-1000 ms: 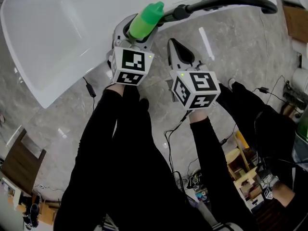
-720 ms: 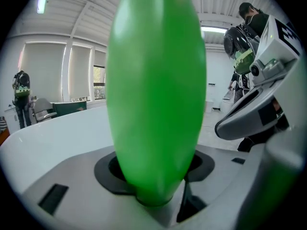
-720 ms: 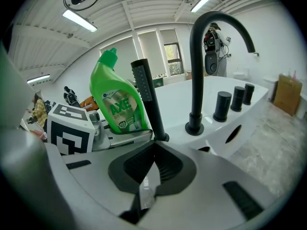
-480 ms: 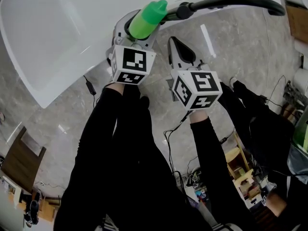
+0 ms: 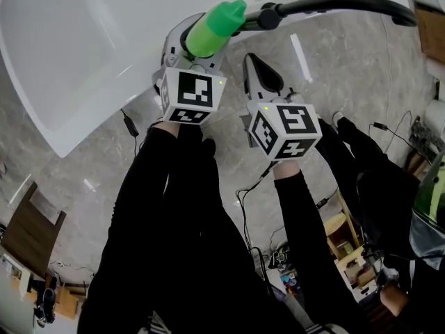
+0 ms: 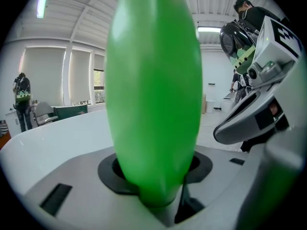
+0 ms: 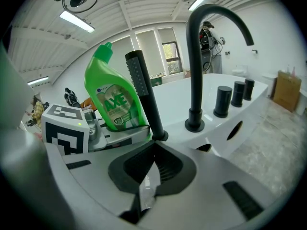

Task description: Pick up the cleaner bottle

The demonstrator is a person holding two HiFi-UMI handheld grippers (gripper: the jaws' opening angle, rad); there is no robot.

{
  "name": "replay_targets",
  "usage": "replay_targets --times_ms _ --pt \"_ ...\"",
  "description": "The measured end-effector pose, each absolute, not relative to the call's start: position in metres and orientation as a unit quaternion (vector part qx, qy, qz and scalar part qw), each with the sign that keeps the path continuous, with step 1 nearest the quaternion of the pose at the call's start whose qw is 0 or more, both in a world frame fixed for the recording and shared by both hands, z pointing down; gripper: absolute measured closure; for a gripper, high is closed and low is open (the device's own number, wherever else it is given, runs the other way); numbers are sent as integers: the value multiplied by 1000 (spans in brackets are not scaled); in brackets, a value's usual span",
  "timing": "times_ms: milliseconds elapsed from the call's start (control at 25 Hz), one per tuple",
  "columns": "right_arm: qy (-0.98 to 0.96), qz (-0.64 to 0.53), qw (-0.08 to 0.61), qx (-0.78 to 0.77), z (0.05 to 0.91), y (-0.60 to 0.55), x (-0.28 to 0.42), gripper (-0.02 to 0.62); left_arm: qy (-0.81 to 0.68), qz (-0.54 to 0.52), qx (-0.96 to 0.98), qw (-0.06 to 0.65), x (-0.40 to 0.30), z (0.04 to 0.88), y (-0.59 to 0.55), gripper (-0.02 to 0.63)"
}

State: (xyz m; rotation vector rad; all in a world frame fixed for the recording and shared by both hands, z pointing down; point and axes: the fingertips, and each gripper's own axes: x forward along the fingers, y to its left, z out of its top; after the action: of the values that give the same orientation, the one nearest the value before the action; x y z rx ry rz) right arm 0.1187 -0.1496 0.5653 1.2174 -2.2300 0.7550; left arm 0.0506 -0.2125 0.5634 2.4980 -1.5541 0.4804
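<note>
- Cleaner bottle [image 5: 212, 28], green with a capped neck, is seen upright at the corner of the white bathtub [image 5: 83, 54], just beside the black hand shower [image 7: 144, 95]. Whether its base rests on the rim or is already raised cannot be told.
- It is enclosed by the left gripper [image 5: 195, 56], which is brought in from the person's side so that the broad body sits deep between the jaws.
- The jaws have just been closing on it yet stand wide. A gap is seen beside the bottle in the left gripper view, so a firm grip is not judged to be made.
- The low hold is judged sensible: the body is broadest there, and the narrow neck is left free.
- The right gripper [image 5: 263, 78] is held just beside, its jaws spread wide with nothing between them, and is pointed toward the hand shower and the curved black tap [image 7: 199, 56]. It is judged to be kept clear of the pick.
- Three black knobs [image 7: 233, 97] are set on the rim beyond the tap, well apart from the bottle.
</note>
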Motion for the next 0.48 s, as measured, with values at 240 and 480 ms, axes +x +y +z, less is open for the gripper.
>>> replay_targets --times_ms 240,480 --pt "-814 278 245 447 566 -147 121 594 -523 164 833 72 50 561 -212 397" --pt "-814 272 247 449 561 -151 123 594 -521 162 834 79 50 562 -212 400"
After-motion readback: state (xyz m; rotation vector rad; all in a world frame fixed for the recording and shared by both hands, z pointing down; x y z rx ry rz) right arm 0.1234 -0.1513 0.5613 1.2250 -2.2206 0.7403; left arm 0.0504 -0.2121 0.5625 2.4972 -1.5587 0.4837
